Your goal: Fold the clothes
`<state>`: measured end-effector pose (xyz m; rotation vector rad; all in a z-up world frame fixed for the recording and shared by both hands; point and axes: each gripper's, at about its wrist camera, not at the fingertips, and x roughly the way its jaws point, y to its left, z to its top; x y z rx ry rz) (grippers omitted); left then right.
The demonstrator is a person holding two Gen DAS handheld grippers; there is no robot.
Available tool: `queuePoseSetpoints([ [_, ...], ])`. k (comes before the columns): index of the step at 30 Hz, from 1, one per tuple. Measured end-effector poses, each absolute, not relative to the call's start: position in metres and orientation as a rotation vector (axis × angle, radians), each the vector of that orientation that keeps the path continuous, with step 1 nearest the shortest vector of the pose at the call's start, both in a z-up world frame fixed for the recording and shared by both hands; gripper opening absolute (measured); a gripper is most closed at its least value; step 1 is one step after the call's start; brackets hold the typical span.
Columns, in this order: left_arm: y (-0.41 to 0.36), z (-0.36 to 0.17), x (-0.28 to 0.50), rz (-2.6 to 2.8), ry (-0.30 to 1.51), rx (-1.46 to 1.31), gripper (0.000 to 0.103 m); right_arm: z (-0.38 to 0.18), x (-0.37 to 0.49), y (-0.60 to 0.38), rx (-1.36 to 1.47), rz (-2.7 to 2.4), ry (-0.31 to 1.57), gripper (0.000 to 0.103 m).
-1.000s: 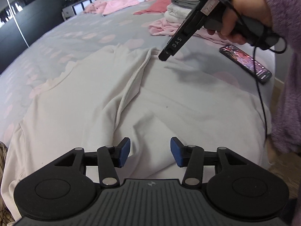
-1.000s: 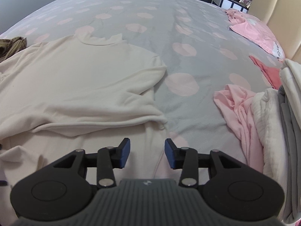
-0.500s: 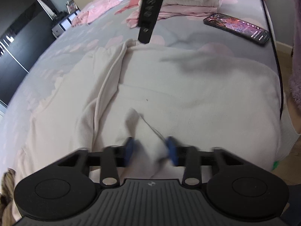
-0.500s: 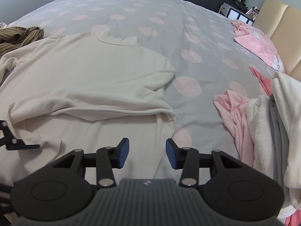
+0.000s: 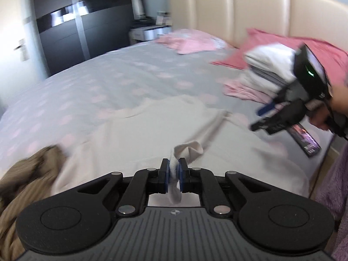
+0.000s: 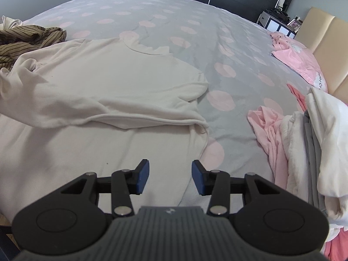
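Cream knit, thin and floppy, is what you are dealing with: the long-sleeved top [image 6: 104, 100] lies spread over the left and middle of the right wrist view, neck toward the top of the frame, one sleeve folded across the body. It looks light and soft, so it should sag and drag wherever it is not held, and a pinch on a single layer may stretch it out of line; take it at seams, cuff or hem, where the cloth is doubled. Your left gripper [image 5: 173, 174], at the bottom centre of its view, has just been closing and now pinches a small bunch of that cream cloth between its blue pads. Your right gripper [image 6: 170, 177] stands open at the bottom of its frame with nothing between the pads, hovering above the lower body of the top near its right edge. Around it lies the grey bedspread [image 6: 174, 15] with pink dots; a brown striped garment [image 6: 28, 39] sits at upper left, a stack of folded clothes [image 6: 315, 143] at right, and a phone [image 5: 305, 140] by the right edge of the left view.
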<state>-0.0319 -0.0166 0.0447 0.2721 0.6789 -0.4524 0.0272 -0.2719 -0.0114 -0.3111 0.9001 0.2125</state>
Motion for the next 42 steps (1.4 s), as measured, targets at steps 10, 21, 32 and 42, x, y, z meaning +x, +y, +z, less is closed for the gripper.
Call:
queuePoseSetpoints([
  [10,0.04,0.002,-0.024,-0.315,1.001,0.129,0.005,-0.01,0.018,-0.247,-0.339,0.279,0.894,0.047],
  [21,-0.001,-0.007,-0.072,-0.565,0.857,0.52,0.042,-0.023,0.002,-0.212,-0.339,0.371,0.94,0.047],
  [32,-0.033,-0.091,-0.101,-0.668,0.872,1.128,0.027,-0.032,-0.02,-0.195,-0.334,0.422,0.974,0.049],
  [42,-0.03,-0.042,-0.096,-0.738,0.942,0.885,0.005,-0.027,-0.039,-0.207,-0.072,0.427,1.048,0.052],
])
